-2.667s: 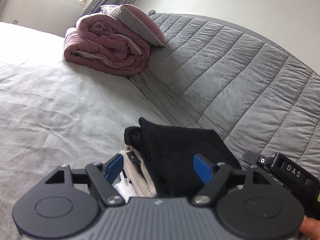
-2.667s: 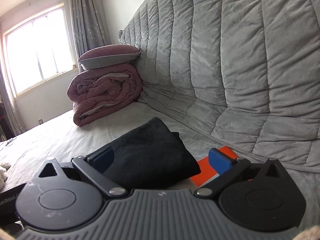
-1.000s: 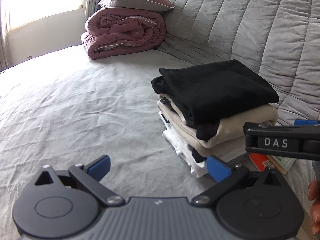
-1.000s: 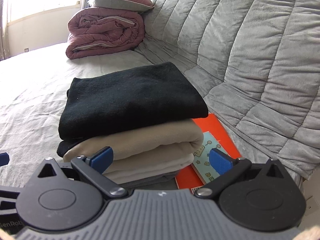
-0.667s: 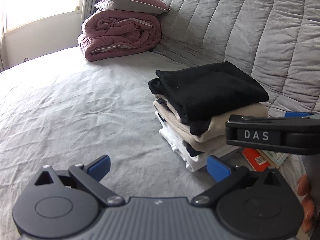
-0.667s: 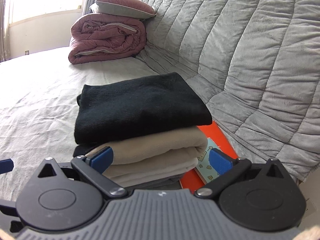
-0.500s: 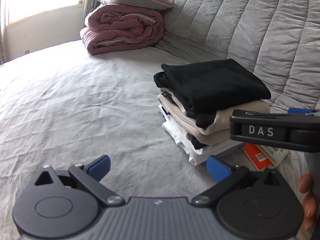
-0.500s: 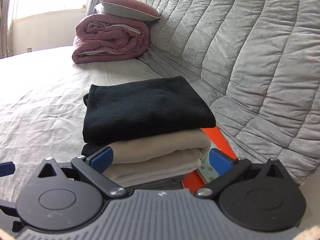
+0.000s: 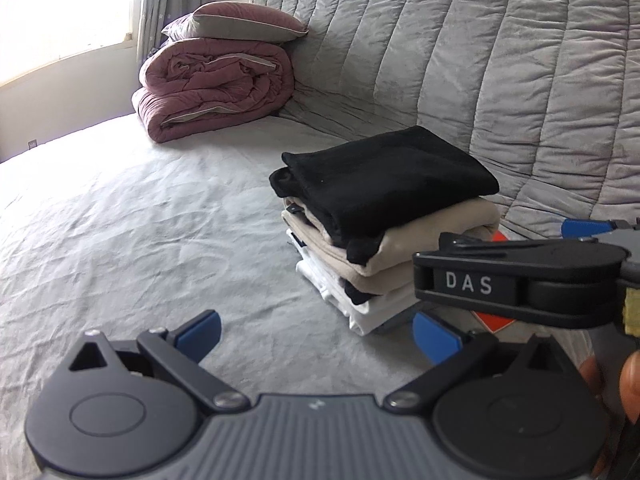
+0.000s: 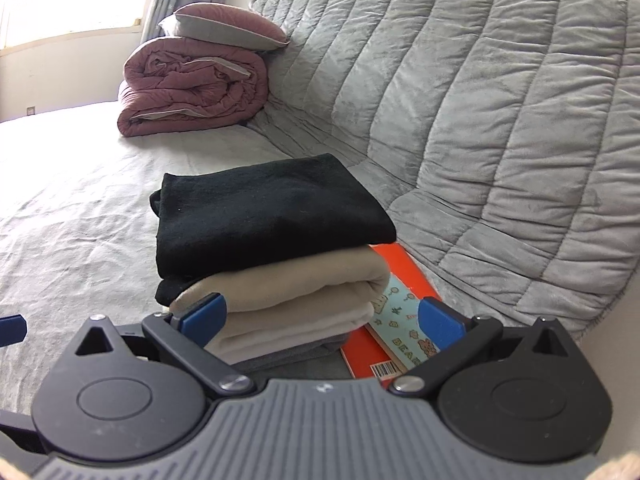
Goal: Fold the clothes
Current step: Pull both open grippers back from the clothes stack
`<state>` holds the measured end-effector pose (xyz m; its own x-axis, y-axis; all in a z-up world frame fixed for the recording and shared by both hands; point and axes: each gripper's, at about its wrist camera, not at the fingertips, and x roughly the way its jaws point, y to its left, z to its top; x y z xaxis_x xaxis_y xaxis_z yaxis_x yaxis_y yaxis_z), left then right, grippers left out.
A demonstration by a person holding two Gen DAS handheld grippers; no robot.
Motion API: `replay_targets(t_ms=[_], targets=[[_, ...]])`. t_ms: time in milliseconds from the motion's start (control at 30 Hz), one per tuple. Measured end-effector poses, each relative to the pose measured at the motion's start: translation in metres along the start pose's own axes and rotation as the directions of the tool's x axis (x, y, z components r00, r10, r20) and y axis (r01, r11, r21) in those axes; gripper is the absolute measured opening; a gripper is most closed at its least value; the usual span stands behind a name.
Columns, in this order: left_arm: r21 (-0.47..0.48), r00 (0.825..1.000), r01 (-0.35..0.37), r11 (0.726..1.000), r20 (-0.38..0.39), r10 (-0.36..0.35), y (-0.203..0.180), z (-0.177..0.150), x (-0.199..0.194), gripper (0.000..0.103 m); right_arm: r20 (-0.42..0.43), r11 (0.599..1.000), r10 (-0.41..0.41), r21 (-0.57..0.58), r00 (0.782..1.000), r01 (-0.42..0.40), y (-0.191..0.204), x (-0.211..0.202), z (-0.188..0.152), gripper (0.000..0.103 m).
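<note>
1. stack of folded clothes (image 9: pixel 384 236), a black knit garment (image 10: pixel 264 208) on top over beige and white layers, resting on the wrinkled grey bed sheet (image 9: pixel 140 216) beside the quilted grey headboard (image 10: pixel 480 100).
2. left gripper (image 9: pixel 316 332) spread, empty, short of the stack.
3. right gripper (image 10: pixel 322 314) spread, empty, near the stack's beige layers.

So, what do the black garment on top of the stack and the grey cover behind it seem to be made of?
Black garment: probably a soft knit or fleece, matte, with thick rounded folds and no shine. Grey cover: looks like quilted plush or velvety fabric, with stitched padded channels and a faint crushed sheen. The exact fibre cannot be told.
</note>
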<state>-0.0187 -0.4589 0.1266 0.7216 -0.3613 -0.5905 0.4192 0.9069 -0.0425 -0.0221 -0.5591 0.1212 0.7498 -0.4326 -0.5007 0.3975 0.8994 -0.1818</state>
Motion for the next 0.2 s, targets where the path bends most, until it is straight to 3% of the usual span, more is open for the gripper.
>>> replay_targets(t_ms=[200], targets=[[0.015, 1.0, 0.006, 1.0, -0.002, -0.006, -0.001, -0.011, -0.01, 0.103, -0.017, 0.996, -0.017, 0.09, 1.0, 0.019, -0.003, -0.013, -0.015, 0.103]])
